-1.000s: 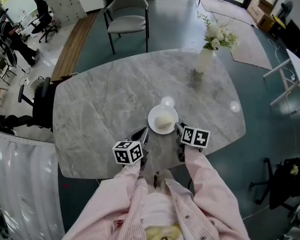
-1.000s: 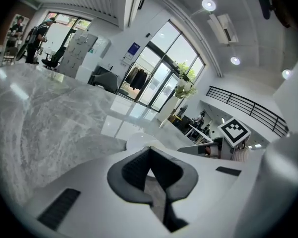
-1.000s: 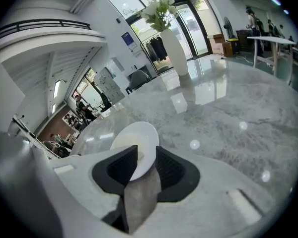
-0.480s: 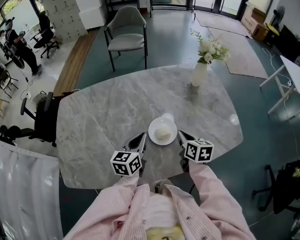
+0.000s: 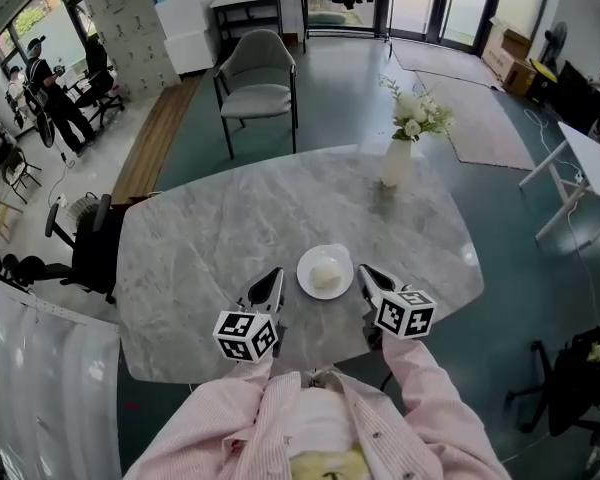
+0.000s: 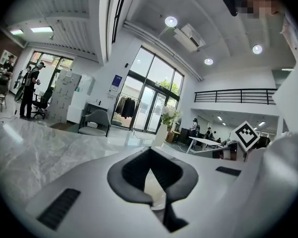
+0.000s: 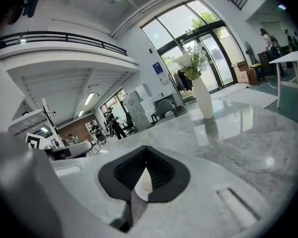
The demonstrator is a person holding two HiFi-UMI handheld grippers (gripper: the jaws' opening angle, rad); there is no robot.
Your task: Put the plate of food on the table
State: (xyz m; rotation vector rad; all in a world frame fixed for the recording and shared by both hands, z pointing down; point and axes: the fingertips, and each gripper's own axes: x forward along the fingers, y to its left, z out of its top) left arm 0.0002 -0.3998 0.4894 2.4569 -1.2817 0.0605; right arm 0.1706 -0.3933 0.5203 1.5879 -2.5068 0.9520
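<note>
A white plate [image 5: 325, 271] with a pale round bun [image 5: 326, 276] on it rests on the grey marble table [image 5: 210, 238], near its front edge. My left gripper [image 5: 276, 274] lies just left of the plate, clear of its rim, and its jaws are shut on nothing. On the plate's other side my right gripper [image 5: 364, 270] is also shut and empty, a small gap from the rim. In the left gripper view the gripper [image 6: 150, 163] has its pads meeting, as they do on the gripper [image 7: 146, 166] in the right gripper view. A pale sliver shows behind each closed tip.
A white vase of flowers [image 5: 397, 156] stands at the table's far right, also seen as the vase [image 7: 203, 97] in the right gripper view. A grey chair [image 5: 257, 80] stands beyond the table and an office chair [image 5: 88, 250] at its left. People stand far left.
Both grippers have drawn back from the plate's rim toward me and now sit apart from it. The plate has stayed in place on the table. The head camera has tilted up.
</note>
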